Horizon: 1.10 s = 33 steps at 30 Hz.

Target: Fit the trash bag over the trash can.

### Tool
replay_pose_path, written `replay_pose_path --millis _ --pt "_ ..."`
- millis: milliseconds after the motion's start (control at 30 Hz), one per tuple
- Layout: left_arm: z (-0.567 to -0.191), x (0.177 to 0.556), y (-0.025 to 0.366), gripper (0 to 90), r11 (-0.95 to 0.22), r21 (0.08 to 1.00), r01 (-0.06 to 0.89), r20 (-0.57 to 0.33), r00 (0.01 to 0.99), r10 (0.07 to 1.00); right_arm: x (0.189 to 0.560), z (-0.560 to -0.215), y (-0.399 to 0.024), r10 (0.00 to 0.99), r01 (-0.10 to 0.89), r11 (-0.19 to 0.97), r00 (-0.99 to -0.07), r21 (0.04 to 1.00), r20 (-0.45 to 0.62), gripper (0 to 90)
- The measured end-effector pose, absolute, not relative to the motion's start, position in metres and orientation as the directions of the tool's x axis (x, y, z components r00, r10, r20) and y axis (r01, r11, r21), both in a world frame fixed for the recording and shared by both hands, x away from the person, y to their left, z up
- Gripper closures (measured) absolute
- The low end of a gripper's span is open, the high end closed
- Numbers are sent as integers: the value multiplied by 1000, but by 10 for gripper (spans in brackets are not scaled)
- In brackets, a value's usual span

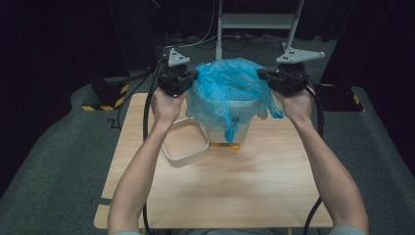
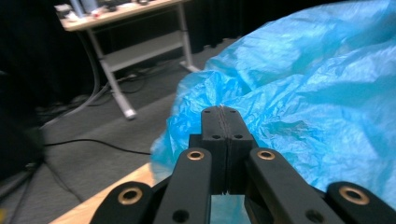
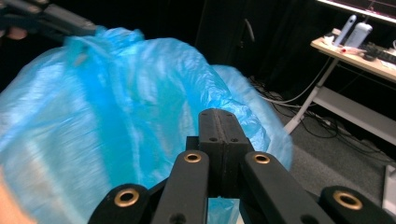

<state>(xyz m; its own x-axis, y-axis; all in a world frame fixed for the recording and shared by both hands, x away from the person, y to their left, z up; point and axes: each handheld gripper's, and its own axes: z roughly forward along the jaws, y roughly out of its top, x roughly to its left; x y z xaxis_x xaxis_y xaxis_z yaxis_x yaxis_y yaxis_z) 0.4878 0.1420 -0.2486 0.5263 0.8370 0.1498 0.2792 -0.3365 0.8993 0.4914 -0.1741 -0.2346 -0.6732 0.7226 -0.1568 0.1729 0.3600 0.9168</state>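
Both tongs (image 1: 195,74) (image 1: 260,74) clamped on the blue bag (image 1: 230,83), risking a tear if pulled apart too hard.

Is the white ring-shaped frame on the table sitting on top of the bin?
No, the white frame lies flat on the wooden table, to the left of the white bin that carries the blue bag.

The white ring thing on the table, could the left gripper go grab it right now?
Probably not yet. The white ring lies in the open beside the bin, just below the left gripper, with nothing over it. But that gripper's jaws are shut on the blue bag, so it would have to let go first.
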Motion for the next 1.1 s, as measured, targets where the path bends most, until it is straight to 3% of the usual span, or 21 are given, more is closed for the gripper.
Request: replay_pose_path --millis 500,933,1000,1100 --pt "-255 520 142 893 -281 900 332 84 500 862 539 -246 -172 796 269 318 -597 909 -102 900" --pt "-265 535 142 893 -255 894 370 41 497 867 558 -261 -174 817 358 313 -574 880 -57 899" --pt "-264 532 142 849 -247 899 363 36 500 866 557 -261 -174 814 361 312 -579 879 -51 867" --pt "-260 524 145 703 -238 907 347 39 494 869 552 -257 -178 819 347 289 -573 892 -42 769"
